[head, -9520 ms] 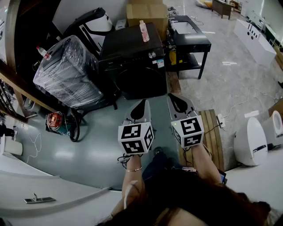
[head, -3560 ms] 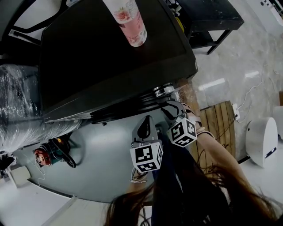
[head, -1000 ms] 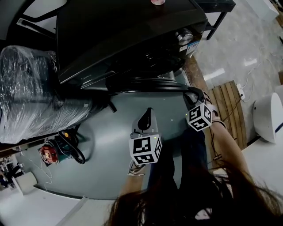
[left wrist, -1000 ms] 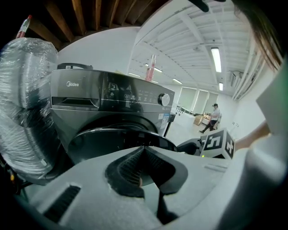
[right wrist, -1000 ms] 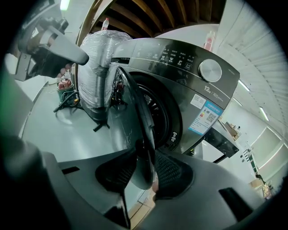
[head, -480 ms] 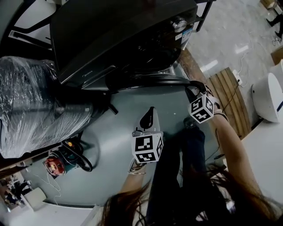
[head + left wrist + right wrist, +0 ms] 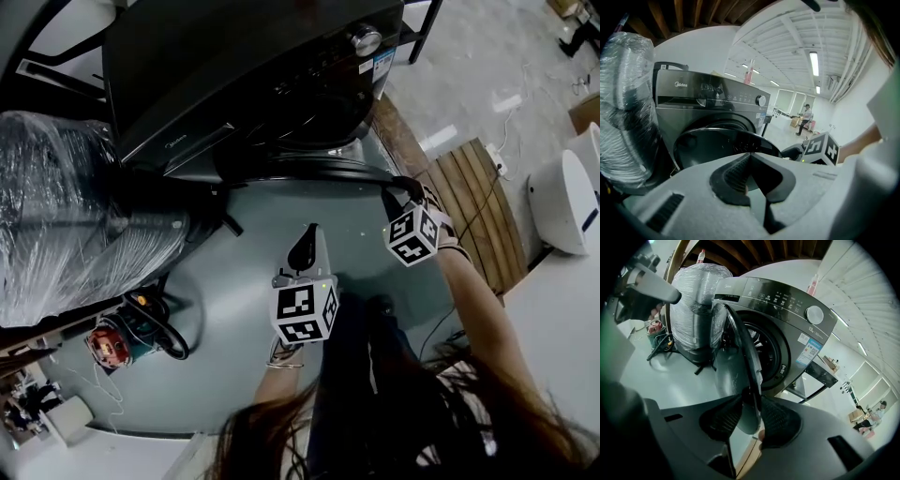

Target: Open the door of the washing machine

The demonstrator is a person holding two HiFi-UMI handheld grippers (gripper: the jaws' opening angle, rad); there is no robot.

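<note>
The dark grey washing machine (image 7: 234, 66) stands at the top of the head view, and its round door (image 7: 309, 173) is swung partly out from the front. In the right gripper view the door (image 7: 740, 357) stands edge-on, with the drum opening behind it. My right gripper (image 7: 749, 411) is shut on the door's rim, and it shows at the door's right edge (image 7: 398, 192). My left gripper (image 7: 305, 246) hangs in front of the machine, below the door and apart from it. Its jaws are shut with nothing between them (image 7: 750, 157), and they point at the door (image 7: 722, 145).
A large plastic-wrapped bundle (image 7: 66, 216) stands left of the machine. A red tool with a coiled cable (image 7: 112, 342) lies on the floor below it. To the right are a wooden pallet (image 7: 478, 197) and a white appliance (image 7: 567, 197). The person's legs are directly below the grippers.
The right gripper has drawn the door's edge further out from the machine, so the door stands wider. The left gripper has drifted a little over the floor, with its jaws still shut.
</note>
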